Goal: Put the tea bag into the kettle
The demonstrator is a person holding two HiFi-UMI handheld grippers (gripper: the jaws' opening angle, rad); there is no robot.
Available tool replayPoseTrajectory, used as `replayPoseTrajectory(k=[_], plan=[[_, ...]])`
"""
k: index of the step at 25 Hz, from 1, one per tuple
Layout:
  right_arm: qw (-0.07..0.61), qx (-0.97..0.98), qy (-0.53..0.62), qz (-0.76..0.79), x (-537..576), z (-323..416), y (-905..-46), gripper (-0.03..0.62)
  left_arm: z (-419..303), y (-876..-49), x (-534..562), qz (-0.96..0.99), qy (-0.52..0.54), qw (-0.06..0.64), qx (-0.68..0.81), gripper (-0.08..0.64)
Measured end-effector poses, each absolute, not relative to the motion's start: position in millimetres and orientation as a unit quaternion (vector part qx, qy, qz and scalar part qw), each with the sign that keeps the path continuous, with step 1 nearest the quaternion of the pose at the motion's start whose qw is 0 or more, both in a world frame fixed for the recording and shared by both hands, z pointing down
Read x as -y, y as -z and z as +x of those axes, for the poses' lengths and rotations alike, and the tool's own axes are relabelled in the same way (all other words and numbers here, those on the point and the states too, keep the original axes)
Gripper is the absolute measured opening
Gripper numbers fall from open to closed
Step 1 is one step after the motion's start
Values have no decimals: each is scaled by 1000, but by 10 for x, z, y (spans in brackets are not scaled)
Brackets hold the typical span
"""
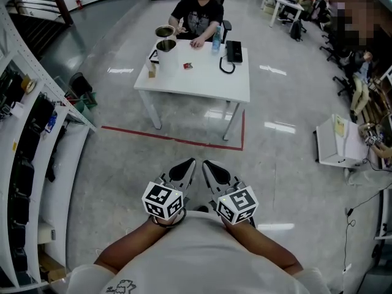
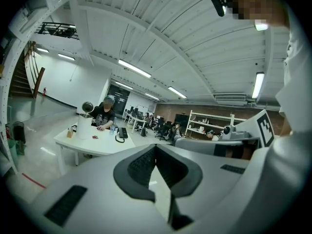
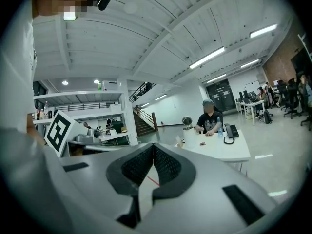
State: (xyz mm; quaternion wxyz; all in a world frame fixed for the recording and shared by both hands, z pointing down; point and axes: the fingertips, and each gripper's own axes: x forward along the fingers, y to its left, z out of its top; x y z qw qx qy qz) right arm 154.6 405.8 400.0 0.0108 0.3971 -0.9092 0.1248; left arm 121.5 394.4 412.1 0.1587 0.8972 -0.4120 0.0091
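Left gripper (image 1: 185,169): jaws closed, empty.
Right gripper (image 1: 211,170): jaws closed, empty.
Kettle (image 1: 166,54): on desk (image 1: 202,86), well ahead of both jaws.
Tea bag (image 1: 188,65): beside kettle.

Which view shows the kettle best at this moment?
The head view: it looks down on the kettle and into its open top, on the table. Both gripper views show it only small, far off, side-on.
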Motion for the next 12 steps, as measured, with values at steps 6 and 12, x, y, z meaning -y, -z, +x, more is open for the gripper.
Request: replayPoseTrajectory(k=[6, 12], plan=[[6, 894, -140, 425, -3933, 1882, -4071, 12, 1417, -4187, -3792, 902, -12, 168, 397, 9], [9, 883, -138, 449, -3766, 2080, -4115, 12, 1649, -4257, -3581, 912, -13, 179, 369, 9]])
